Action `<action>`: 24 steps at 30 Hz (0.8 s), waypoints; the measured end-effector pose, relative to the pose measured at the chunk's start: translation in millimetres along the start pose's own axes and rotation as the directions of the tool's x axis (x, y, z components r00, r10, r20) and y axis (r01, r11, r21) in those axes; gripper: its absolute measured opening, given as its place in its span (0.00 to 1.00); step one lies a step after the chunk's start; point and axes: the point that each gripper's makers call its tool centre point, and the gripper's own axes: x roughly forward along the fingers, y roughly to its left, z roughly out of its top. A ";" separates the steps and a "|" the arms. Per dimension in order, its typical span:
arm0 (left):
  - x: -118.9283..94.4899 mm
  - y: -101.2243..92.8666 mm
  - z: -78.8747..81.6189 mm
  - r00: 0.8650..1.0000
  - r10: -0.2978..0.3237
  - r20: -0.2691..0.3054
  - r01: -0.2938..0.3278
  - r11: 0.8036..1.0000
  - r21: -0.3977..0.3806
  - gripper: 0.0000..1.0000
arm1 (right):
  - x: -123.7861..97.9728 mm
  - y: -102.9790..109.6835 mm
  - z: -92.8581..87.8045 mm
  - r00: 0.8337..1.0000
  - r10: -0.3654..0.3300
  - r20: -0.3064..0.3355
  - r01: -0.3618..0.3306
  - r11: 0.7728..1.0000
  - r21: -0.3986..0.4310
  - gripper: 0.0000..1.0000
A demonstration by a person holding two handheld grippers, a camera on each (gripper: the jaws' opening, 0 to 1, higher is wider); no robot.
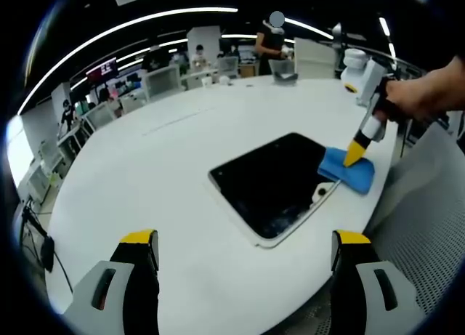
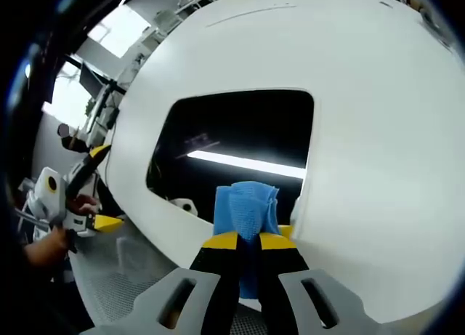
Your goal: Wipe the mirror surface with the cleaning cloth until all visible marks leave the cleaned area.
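Wiping step: my right gripper (image 2: pixel 247 239), clamped on the blue folded cleaning cloth (image 2: pixel 247 204), rests at the dark white-framed rectangular mirror's (image 1: pixel 272 179) right edge on the round white table (image 1: pixel 145 175); left gripper (image 1: pixel 243 251) open, near side; next, I judge, sweep leftward.

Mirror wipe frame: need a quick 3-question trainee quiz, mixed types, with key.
1. True or false: the right claw is shut on the blue cloth.
2. The cloth sits at: A) the mirror's middle, B) the mirror's edge, C) the floor.
3. Fill in: the left claw is ____ and holds nothing.

Key: 1 true. 2 B; the cloth overlaps the rim of the mirror on the white table. 3 open.
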 end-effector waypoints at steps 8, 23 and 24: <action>0.1 -0.5 0.2 1.000 -0.002 0.000 0.002 1.000 0.001 0.99 | -0.5 0.0 0.2 1.000 -0.001 -0.009 0.001 1.000 0.001 0.03; 1.0 -2.3 -0.7 1.000 -0.012 -0.008 0.012 1.000 0.013 0.99 | 4.2 -8.4 18.0 1.000 -0.020 -0.010 0.020 1.000 0.006 0.03; 0.9 -2.1 -0.6 1.000 -0.011 -0.007 0.011 1.000 0.013 0.99 | 4.7 -9.4 19.7 1.000 -0.021 -0.010 0.021 1.000 0.007 0.03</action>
